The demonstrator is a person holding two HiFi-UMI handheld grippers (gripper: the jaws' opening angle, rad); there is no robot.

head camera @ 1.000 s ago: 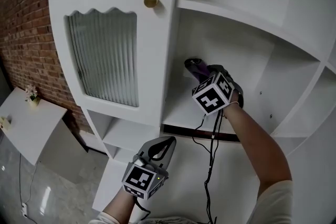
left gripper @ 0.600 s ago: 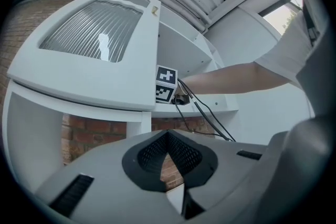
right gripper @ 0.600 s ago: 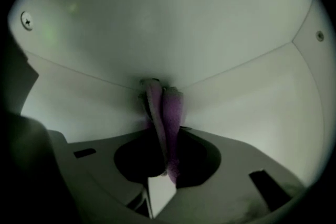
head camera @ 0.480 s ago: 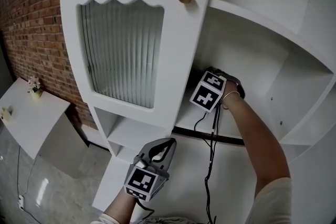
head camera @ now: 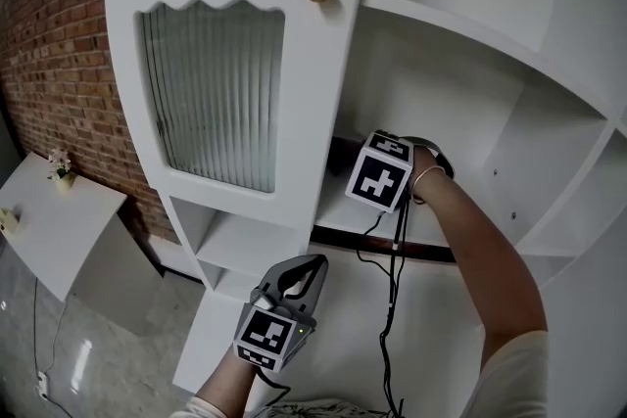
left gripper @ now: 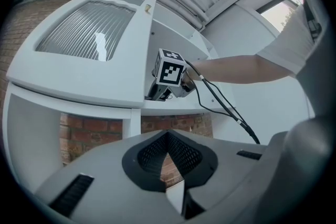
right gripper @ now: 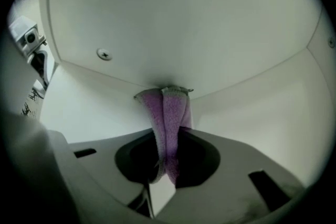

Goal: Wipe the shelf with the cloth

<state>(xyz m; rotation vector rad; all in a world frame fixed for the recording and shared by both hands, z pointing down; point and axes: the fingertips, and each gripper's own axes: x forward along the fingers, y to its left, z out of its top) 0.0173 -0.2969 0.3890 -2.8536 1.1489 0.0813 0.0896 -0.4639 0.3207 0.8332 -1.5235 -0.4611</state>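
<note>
Since a second ago your right gripper (right gripper: 168, 162) has slid toward 9 o'clock along the shelf (head camera: 338, 209), and its marker cube (head camera: 380, 173) now hides the cloth from the head view. Its jaws are clamped on the purple cloth (right gripper: 169, 118), whose free end presses into a seam between white panels at 12 o'clock. At 6 o'clock, below the shelf, your left gripper (head camera: 302, 271) hangs with jaws together on nothing, beside the ribbed-glass door (head camera: 216, 83).
</note>
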